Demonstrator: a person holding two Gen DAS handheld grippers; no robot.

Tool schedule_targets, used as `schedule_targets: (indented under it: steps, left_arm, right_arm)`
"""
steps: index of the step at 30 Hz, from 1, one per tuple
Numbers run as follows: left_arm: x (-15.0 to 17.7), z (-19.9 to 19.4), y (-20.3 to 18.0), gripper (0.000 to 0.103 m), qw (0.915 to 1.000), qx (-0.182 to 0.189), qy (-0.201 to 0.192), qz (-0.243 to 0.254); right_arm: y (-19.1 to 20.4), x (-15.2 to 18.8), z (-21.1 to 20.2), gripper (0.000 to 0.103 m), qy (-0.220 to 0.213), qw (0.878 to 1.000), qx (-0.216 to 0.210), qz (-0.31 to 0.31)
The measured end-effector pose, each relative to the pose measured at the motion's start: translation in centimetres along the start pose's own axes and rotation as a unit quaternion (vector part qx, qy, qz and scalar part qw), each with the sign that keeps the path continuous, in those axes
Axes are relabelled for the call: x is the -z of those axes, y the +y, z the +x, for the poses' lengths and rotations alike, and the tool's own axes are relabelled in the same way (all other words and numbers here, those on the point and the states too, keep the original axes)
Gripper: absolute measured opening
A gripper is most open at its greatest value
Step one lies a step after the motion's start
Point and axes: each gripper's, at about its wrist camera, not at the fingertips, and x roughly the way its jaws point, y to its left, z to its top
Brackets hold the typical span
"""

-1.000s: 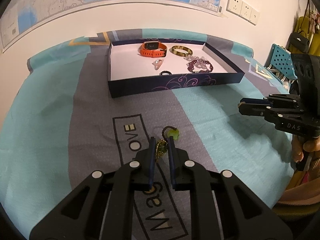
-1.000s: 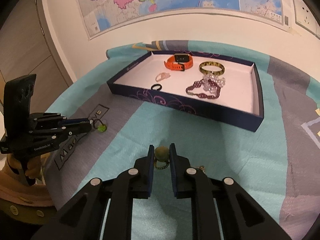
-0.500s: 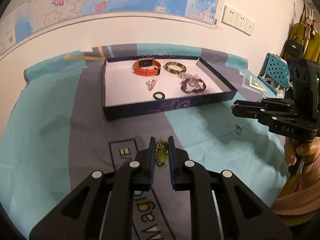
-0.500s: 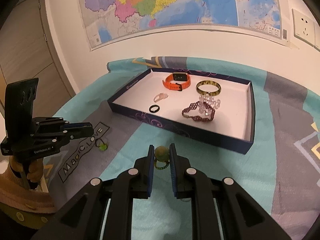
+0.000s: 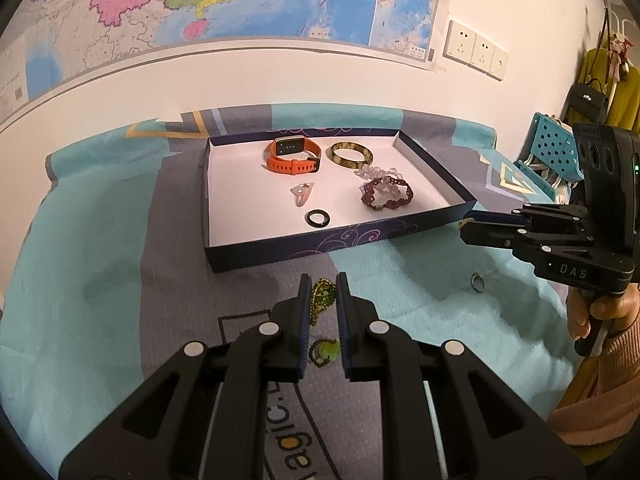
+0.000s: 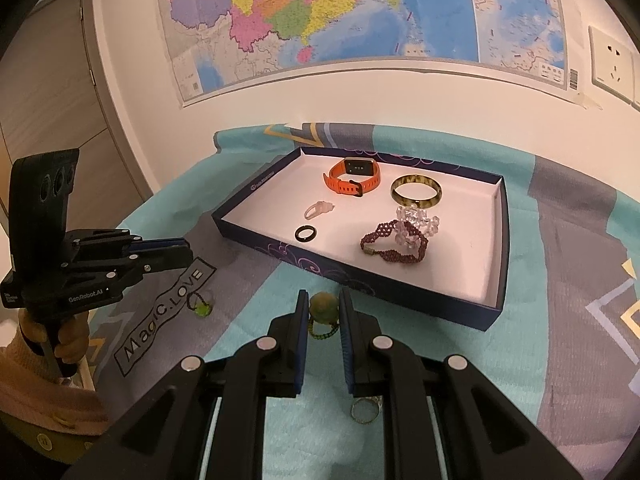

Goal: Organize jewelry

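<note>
My left gripper (image 5: 323, 285) is shut on a green and gold beaded piece (image 5: 322, 294), held above the cloth in front of the dark blue tray (image 5: 304, 250). My right gripper (image 6: 324, 300) is shut on a round olive bead ring (image 6: 323, 307), held near the tray's front wall (image 6: 360, 280). The tray holds an orange watch (image 5: 292, 156), an amber bangle (image 5: 351, 155), a maroon bracelet (image 5: 386, 198), clear beads (image 6: 416, 222), a pink piece (image 5: 302, 193) and a black ring (image 5: 317, 217). A green stone ring (image 5: 326, 353) lies on the cloth under my left gripper.
A silver ring (image 5: 477, 281) lies on the teal cloth under the right gripper, also seen in the right wrist view (image 6: 365, 408). The wall with a map stands behind the tray. A blue chair (image 5: 556, 152) is at the far right.
Both grippers have risen and moved toward the tray with their pieces held. The green stone ring has stayed on the cloth and now lies below the left gripper.
</note>
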Motion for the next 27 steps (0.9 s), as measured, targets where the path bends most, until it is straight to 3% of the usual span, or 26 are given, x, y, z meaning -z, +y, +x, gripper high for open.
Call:
schedule_targets:
  steps: [27]
  left_arm:
    - [-4.0, 2.5, 0.1, 0.012, 0.9998, 0.006, -0.017, 0.009]
  right_arm:
    - [-1.7, -3.0, 1.0, 0.013, -0.012, 1.000, 0.010, -0.004]
